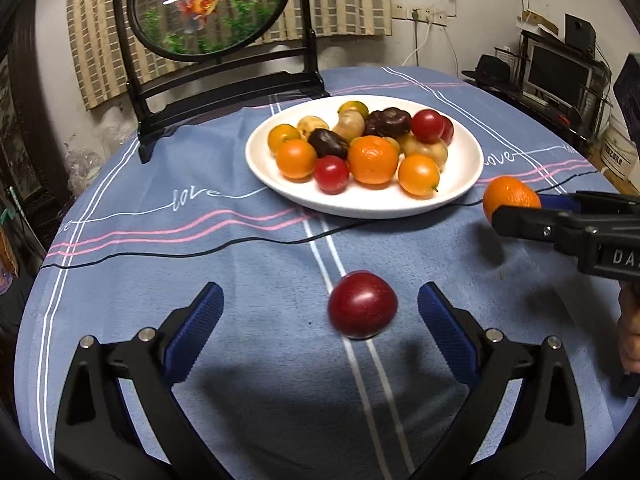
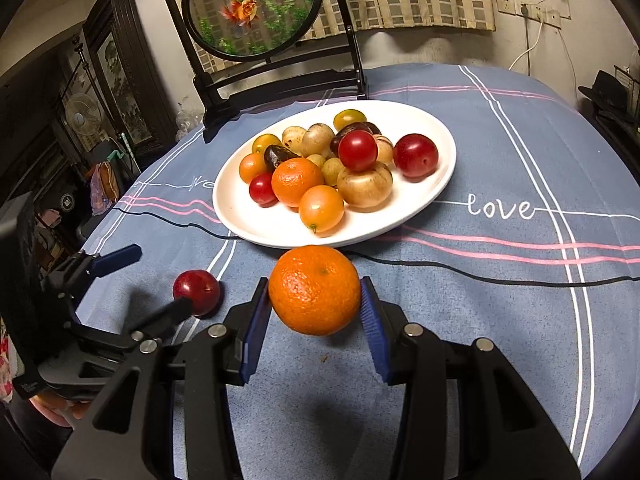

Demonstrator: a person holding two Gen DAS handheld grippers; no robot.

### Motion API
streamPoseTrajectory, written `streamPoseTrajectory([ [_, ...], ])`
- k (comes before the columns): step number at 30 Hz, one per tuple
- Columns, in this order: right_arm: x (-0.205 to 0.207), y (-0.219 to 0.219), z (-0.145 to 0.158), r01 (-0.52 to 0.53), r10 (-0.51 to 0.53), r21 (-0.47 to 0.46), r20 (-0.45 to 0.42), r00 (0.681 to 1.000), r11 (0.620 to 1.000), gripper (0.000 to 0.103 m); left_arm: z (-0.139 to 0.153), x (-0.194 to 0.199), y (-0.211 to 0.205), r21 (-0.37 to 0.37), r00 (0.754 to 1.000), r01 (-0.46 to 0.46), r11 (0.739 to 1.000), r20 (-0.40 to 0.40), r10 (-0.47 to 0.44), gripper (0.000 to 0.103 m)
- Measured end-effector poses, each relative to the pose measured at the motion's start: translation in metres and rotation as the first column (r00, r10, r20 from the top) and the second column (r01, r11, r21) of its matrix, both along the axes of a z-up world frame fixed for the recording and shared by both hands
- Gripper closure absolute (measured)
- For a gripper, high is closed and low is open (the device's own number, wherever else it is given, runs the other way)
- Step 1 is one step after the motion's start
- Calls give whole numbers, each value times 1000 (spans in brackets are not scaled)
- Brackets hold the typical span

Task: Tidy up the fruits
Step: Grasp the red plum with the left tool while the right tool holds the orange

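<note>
A blue cloth is covering the round counter, and bare cloth is lying all around the near side. The white plate of fruit is sitting toward the far middle, in front of a round fish picture. The left claw is spread wide, released, with a red plum lying between its fingers, not touched. The right claw is grasping an orange just near of the plate's rim. Only the right view is showing the plum beside one left finger.
</note>
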State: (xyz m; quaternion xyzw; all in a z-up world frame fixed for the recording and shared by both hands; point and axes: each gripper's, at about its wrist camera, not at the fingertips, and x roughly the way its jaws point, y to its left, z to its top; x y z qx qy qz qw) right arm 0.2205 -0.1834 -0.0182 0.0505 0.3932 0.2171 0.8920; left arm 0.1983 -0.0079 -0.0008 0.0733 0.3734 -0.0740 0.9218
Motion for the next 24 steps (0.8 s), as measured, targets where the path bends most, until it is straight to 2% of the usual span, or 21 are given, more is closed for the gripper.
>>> streamPoseTrajectory([
  [4,-2,1,-1,2,-2,1,-6,1000,1000,58,-5,6,-6,6,1000,16,1000,-12,-16,11],
  [8,-2,0,0,1,-1,2,-6,1000,1000,58,-14,14,-15,24,998,37,999,-57,-36,25],
  [12,-3,0,1,-2,2,5,1,1000,1000,58,-18,16,-15,23,997,36,999,-73,-35,27],
  [16,-3,1,1,-2,2,5,-2,1000,1000,58,-20,17,-15,25,995,32,999,-94,-29,36],
  [24,-2,-1,0,4,-4,1,-4,1000,1000,58,-22,16,-16,26,993,36,999,-115,-33,45],
])
